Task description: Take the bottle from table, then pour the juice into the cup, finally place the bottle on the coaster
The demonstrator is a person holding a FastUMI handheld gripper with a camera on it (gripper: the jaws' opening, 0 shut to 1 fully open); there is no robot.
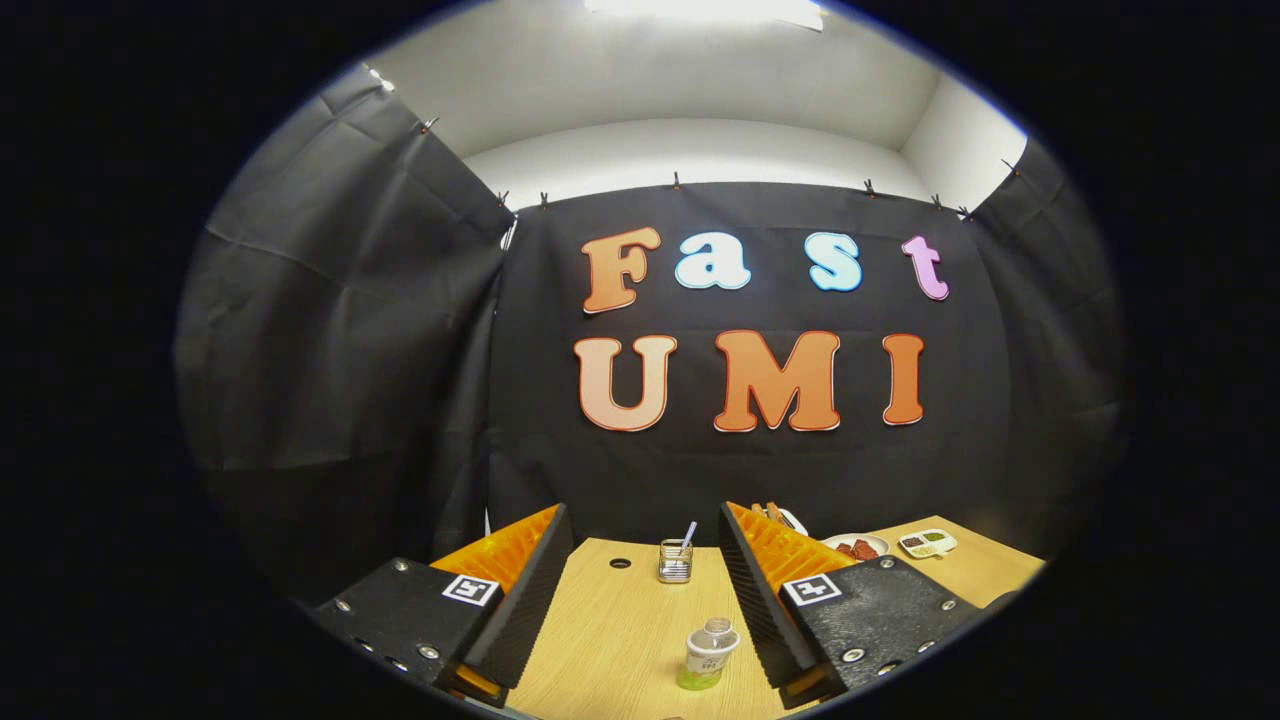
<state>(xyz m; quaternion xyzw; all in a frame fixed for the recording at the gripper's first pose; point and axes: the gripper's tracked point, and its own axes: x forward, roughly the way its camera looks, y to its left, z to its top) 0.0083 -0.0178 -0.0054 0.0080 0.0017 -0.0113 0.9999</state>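
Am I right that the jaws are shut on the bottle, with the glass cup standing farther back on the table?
Not quite: in the gripper view the jaws stand wide open, and the bottle sits untouched on the table between them. The gripper holds nothing. The glass cup does stand farther back.

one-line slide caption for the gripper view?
Open tool hovers over the wooden table, small bottle between its fingers, untouched; glass cup with straw just beyond.
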